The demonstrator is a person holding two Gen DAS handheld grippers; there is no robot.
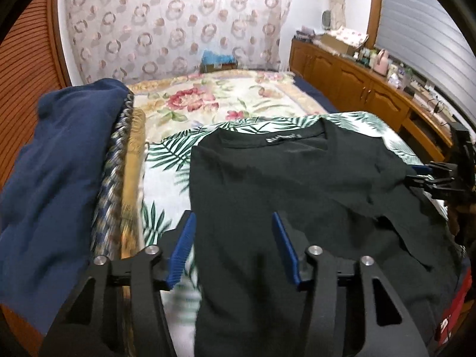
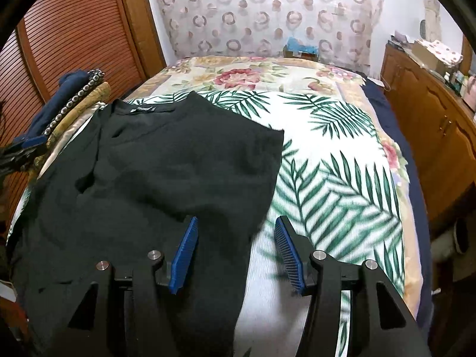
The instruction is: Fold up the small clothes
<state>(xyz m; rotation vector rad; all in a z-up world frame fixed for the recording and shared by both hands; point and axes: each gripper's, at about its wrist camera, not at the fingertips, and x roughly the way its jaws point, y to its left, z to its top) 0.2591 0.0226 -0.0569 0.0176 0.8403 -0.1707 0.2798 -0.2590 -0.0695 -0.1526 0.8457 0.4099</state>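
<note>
- Grippers first: my left gripper and right gripper both spread wide, pinching nothing.
- Black shirt lies flat just ahead, under both, on the palm-print cloth.
- Risk, I reckon: pinching cloth along with hem, dragging everything; thin fabric could slip and bunch.
- Neck label ahead: unreadable.

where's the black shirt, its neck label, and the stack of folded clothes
black shirt [image 2: 166,178]: right wrist view, middle of its body.
neck label [image 2: 142,109]: right wrist view, tag inside the collar.
stack of folded clothes [image 1: 59,172]: left wrist view, navy top layer.
</note>
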